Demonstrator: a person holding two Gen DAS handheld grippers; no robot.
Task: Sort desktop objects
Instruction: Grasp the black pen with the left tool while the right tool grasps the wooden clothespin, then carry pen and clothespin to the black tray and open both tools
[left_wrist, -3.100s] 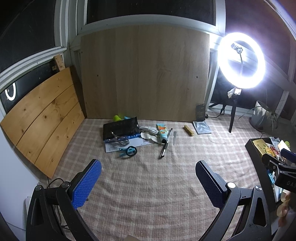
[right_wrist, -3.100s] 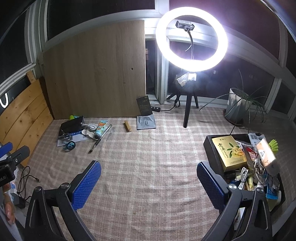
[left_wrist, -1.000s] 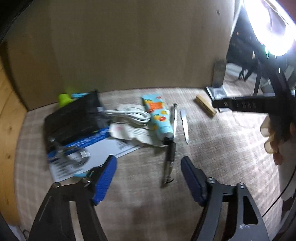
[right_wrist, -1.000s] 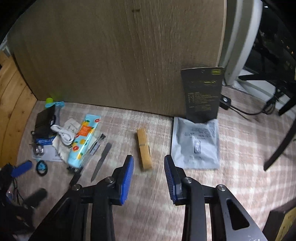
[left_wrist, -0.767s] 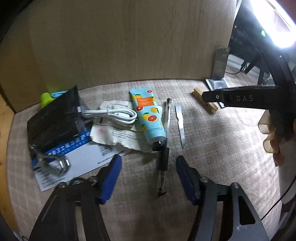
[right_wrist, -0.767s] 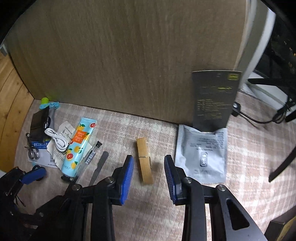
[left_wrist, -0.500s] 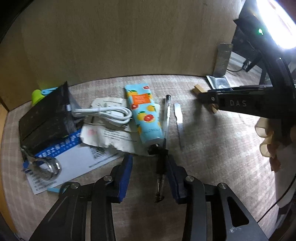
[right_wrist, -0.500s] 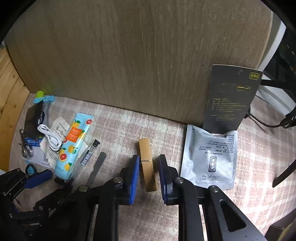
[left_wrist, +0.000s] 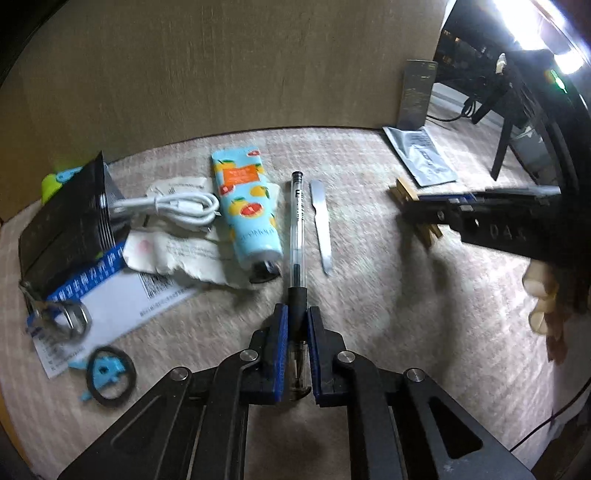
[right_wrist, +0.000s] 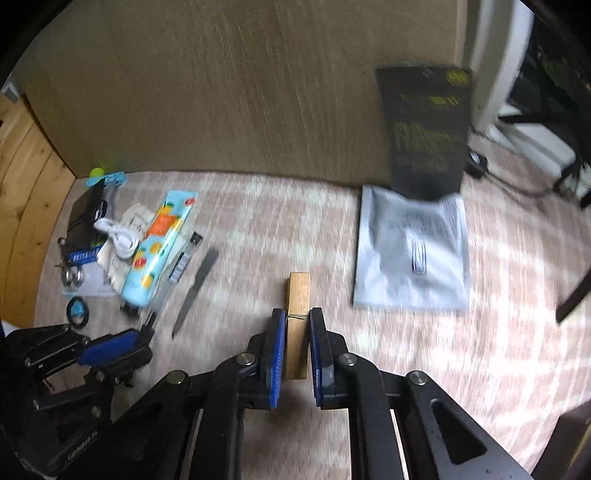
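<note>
- Two grabs in hand: left gripper (left_wrist: 295, 350) has its pads closed onto the grip end of the pen (left_wrist: 297, 225); right gripper (right_wrist: 295, 354) is pinched on the wooden clothespin (right_wrist: 298, 306). Neither looks lifted clear of the cloth yet, as far as I can tell.
- Nothing visibly sorted so far; early in the task by my read.
- Left on the cloth: nail file (left_wrist: 320, 225) just at 3 o'clock of the pen, hand cream tube (left_wrist: 245, 214) touching at 9 o'clock, white cable (left_wrist: 166, 206), black pouch (left_wrist: 66, 229), papers (left_wrist: 110, 306), blue ring (left_wrist: 107, 373) toward 8 o'clock.
- Foil packet (right_wrist: 413, 254) at 2 o'clock of the clothespin, black card (right_wrist: 424, 129) propped above it.
- Containers: none in view now, so contents can't be told.
</note>
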